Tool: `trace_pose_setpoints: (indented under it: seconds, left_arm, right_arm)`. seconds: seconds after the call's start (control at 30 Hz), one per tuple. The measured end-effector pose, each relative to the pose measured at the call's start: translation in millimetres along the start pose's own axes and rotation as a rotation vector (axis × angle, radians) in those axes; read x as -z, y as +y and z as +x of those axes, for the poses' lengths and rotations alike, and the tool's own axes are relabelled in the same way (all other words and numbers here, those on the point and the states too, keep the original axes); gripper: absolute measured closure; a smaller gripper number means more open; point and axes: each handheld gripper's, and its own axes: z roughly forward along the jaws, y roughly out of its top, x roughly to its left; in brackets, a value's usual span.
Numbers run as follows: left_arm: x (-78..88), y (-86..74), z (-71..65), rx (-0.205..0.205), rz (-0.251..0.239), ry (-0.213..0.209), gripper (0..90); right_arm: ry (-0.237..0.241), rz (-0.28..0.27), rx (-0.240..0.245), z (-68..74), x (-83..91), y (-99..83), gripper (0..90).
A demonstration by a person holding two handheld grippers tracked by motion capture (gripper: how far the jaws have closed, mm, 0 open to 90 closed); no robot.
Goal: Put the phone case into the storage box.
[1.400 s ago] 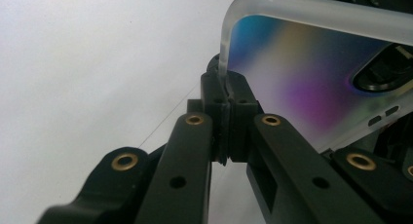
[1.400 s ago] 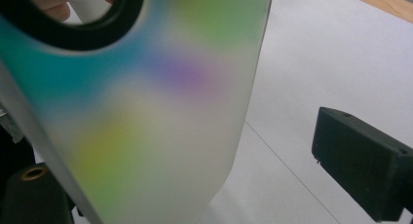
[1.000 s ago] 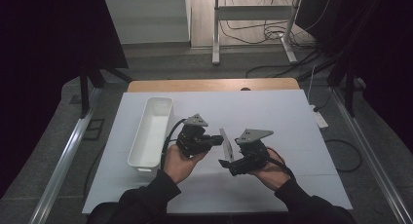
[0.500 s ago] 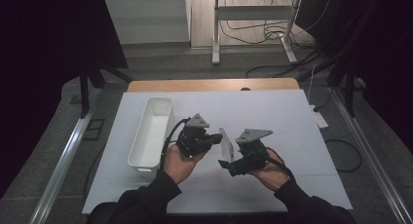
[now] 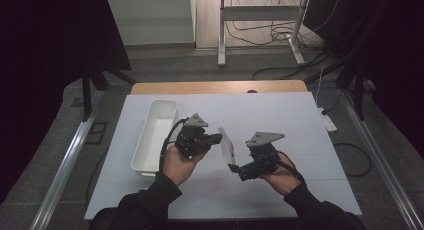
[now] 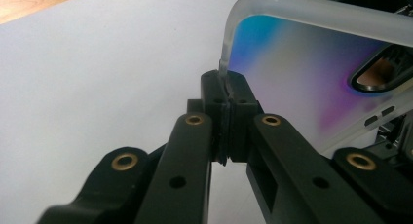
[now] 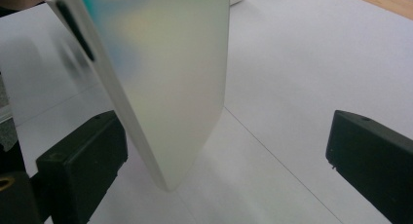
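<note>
Your left gripper pinches the phone case rim; your right gripper has just been opening, releasing it. Next, carry it toward the white bin.

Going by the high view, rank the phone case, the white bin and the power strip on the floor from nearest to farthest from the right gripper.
From the right gripper:
1. Phone case, right at its tips, held up between the two grippers.
2. White bin, at the table's left side.
3. Power strip, off the table's right edge, on the floor.

Phone case frosted translucent plastic with iridescent sheen (smooth), fingers matt black plastic with brass-coloured rivets, worktop matt white sheet, tray glossy white plastic
</note>
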Motion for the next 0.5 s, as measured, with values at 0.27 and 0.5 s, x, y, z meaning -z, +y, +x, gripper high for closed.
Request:
trace_pose_setpoints:
  seconds: [0.27, 0.5]
  left_arm:
    - [6.5, 0.0, 6.6, 0.012, -0.006, 0.009, 88.3]
    - [11.9, 0.6, 13.0, 0.022, -0.005, 0.019, 88.2]
  right_arm:
    - [-0.008, -0.009, 0.004, -5.2, 6.8, -3.8, 0.3]
    - [-0.015, -0.013, -0.021, -10.9, 16.3, -8.3, 0.0]
